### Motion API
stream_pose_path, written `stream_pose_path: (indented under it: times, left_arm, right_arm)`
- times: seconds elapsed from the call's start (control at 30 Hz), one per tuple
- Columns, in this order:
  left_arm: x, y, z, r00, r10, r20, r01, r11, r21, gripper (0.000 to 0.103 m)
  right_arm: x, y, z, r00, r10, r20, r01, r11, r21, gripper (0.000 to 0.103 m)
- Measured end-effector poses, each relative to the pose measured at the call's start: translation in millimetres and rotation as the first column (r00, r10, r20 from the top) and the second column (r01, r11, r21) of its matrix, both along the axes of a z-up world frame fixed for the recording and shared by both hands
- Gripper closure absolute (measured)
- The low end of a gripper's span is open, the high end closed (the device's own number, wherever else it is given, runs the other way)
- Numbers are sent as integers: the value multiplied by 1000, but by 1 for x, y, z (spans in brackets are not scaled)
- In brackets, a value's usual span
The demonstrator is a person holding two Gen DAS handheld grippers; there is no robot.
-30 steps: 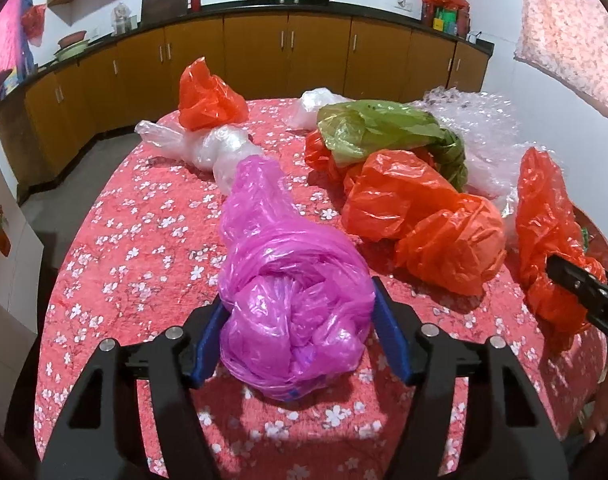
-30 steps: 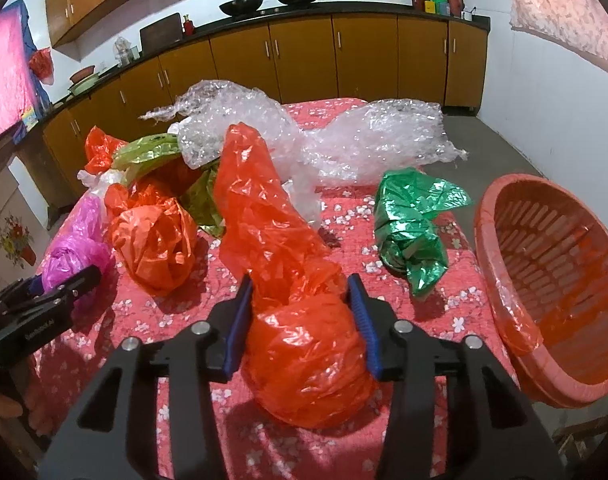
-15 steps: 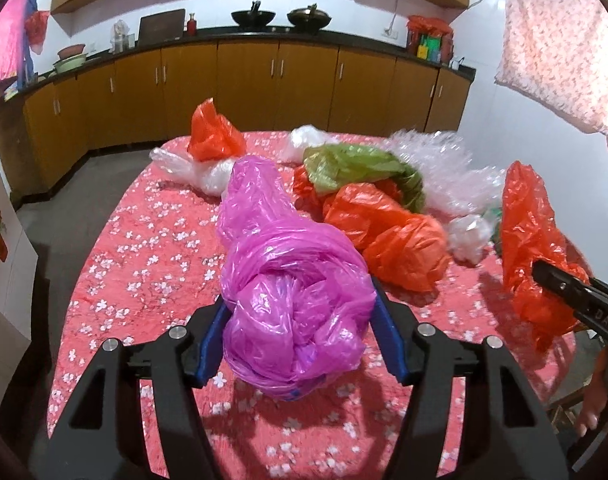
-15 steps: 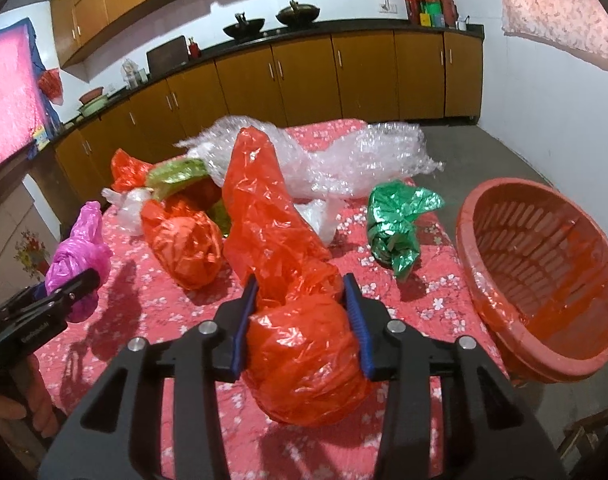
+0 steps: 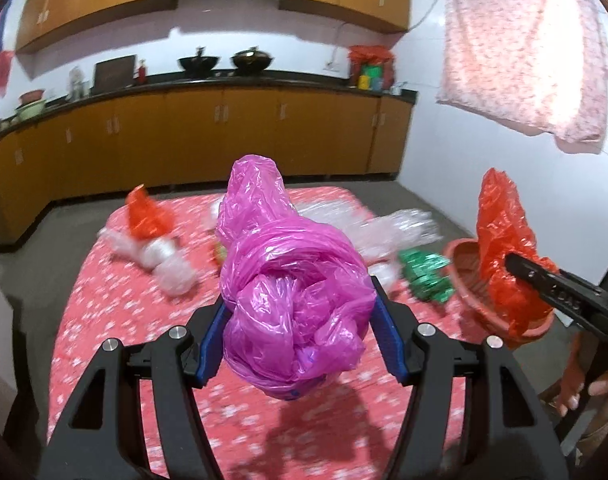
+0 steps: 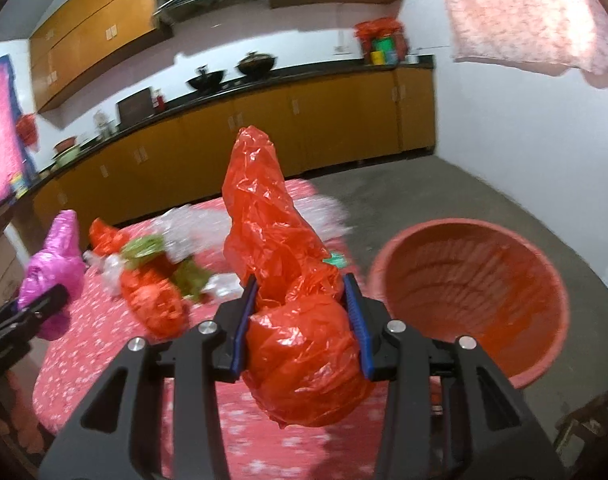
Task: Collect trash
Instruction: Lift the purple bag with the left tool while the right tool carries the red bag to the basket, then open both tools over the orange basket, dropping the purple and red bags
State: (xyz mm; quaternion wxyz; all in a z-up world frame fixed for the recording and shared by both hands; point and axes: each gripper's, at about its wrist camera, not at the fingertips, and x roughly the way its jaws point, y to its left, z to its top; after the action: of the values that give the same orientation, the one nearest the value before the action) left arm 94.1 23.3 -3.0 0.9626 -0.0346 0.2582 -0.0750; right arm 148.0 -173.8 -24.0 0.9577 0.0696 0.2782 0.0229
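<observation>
Two bags are held aloft above the red floral table (image 5: 103, 320): the left gripper (image 5: 299, 328) is clamped on the magenta bag (image 5: 291, 304), the right gripper (image 6: 301, 320) on the orange bag (image 6: 299, 344). Each bag's long axis is aligned with the fingers, the twisted tail pointing toward 12 o'clock. The orange basket (image 6: 536, 280) is seen at 3 o'clock of the right gripper. Slippage is judged possible, since slick plastic is pinched only at the bulge; a release short of the rim would drop a bag outside

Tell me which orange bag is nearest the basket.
The orange bag clamped in the right gripper, beside the basket; the other orange bags lie farther left on the table.
</observation>
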Motion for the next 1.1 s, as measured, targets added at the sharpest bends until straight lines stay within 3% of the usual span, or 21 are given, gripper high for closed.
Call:
stream_pose_path:
  times: [0.3, 0.6, 0.9, 1.1]
  left_arm:
    - [23, -78, 9, 986, -168, 18, 168, 986, 6, 40]
    - [54, -173, 2, 939, -344, 5, 343, 937, 62, 40]
    - [76, -211, -13, 902, -432, -26, 432, 898, 78, 40]
    - [90, -224, -23, 888, -456, -57, 459, 886, 67, 40]
  right_arm:
    - [-13, -77, 6, 978, -209, 1, 209, 977, -39, 62]
    - [-11, -128, 4, 938, -345, -18, 344, 939, -23, 62]
    - [6, -152, -6, 923, -383, -32, 383, 924, -19, 62]
    - [19, -160, -13, 923, -384, -38, 384, 923, -6, 62]
